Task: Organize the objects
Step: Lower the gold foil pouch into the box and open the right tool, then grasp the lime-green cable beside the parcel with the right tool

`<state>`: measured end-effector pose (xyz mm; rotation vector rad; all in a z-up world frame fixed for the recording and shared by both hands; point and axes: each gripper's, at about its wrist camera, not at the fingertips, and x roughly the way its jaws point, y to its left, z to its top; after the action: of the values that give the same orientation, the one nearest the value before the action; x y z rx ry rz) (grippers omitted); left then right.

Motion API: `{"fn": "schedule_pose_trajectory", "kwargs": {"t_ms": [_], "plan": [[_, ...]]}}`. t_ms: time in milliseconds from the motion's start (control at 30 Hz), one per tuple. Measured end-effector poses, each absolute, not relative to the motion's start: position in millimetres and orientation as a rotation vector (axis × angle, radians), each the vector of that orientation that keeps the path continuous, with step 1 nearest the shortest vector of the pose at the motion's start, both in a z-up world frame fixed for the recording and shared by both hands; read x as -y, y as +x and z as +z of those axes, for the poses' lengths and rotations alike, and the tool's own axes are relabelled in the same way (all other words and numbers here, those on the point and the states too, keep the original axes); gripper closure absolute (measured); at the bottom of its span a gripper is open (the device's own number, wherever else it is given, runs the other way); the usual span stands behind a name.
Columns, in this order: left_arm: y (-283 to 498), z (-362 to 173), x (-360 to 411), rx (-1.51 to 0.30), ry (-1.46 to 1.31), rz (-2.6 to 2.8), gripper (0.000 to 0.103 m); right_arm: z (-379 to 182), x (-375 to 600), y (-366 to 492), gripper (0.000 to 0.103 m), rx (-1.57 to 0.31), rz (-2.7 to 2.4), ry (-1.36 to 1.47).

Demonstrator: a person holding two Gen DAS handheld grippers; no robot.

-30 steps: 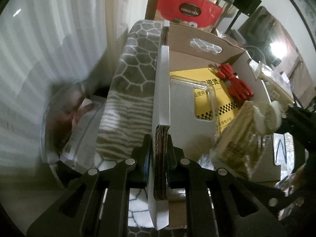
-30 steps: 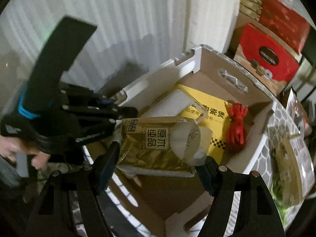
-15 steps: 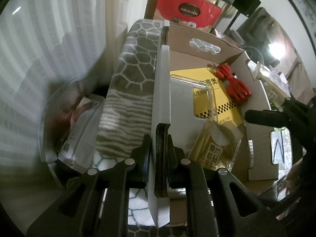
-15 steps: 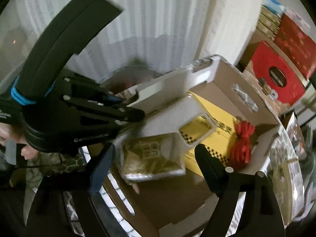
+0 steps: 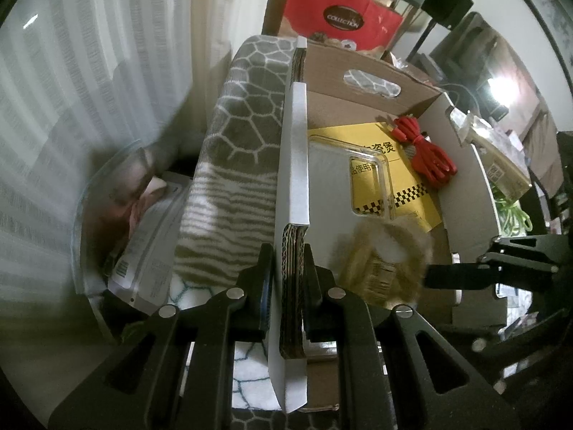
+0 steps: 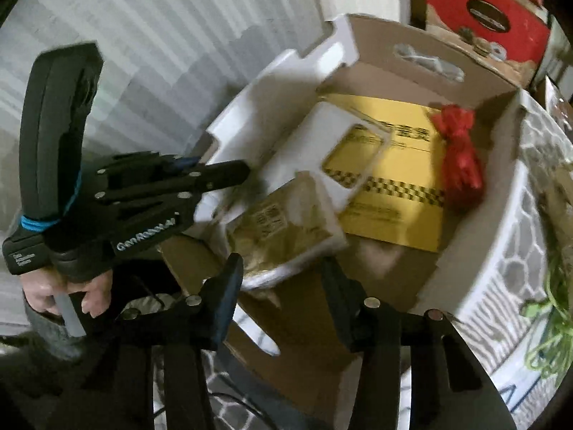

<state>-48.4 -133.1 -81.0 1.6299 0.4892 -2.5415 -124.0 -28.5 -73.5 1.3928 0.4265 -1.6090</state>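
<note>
A cardboard box (image 5: pixel 372 71) (image 6: pixel 422 57) stands open on a patterned cloth. My left gripper (image 5: pixel 286 279) is shut on the box's near side wall (image 5: pixel 293 193); it also shows in the right wrist view (image 6: pixel 222 175). Inside lie a yellow booklet (image 6: pixel 397 186), a clear plastic case (image 5: pixel 343 179), a red cord bundle (image 5: pixel 429 157) (image 6: pixel 458 157) and a gold tissue pack (image 6: pixel 286 225) (image 5: pixel 379 261). My right gripper (image 6: pixel 283 272) is open just above and behind the gold pack, not touching it.
A red gift bag (image 5: pixel 340 18) stands behind the box. A grey patterned cloth (image 5: pixel 236 136) covers the surface left of the box. Green cord (image 6: pixel 548 329) lies right of the box. A round bin with papers (image 5: pixel 143 236) sits at lower left.
My right gripper has let go of the gold tissue pack, which now lies in the box, and has drawn back. The left gripper has kept its hold on the box wall.
</note>
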Motion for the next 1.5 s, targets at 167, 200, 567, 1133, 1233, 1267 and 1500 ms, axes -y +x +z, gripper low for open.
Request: {"fn": "schedule_pose_trajectory", "kwargs": {"t_ms": [167, 200, 567, 1133, 1233, 1267, 1500], "plan": [[-49.1, -80.8, 132.6, -0.483, 1.63, -2.539, 0.091, -79.4, 44.1, -120.0, 0.056, -0.392, -1.605, 1.37], [-49.3, -80.9, 132.7, -0.483, 1.631, -2.54, 0.091, -81.5, 45.2, -121.1, 0.056, -0.385, -1.604, 1.383], [-49.8, -82.7, 130.5, -0.471, 1.634, -2.542, 0.091, -25.7, -15.7, -137.7, 0.037, -0.331, -1.804, 1.305], [-50.5, -83.6, 131.3, -0.451, 1.627, -2.548, 0.089, 10.5, -198.9, -213.9, 0.03, -0.156, -2.283, 1.379], [-50.7, -83.7, 130.6, -0.447, 1.626, -2.548, 0.089, -0.5, -215.9, -223.8, 0.03, -0.155, -2.335, 1.418], [-51.0, -83.6, 130.4, -0.446, 1.626, -2.547, 0.089, -6.7, -219.9, -227.3, 0.03, -0.149, -2.341, 1.43], [-51.8, -83.8, 128.5, -0.424, 1.626, -2.541, 0.089, -42.2, -220.2, -241.7, 0.027, -0.168, -2.329, 1.459]]}}
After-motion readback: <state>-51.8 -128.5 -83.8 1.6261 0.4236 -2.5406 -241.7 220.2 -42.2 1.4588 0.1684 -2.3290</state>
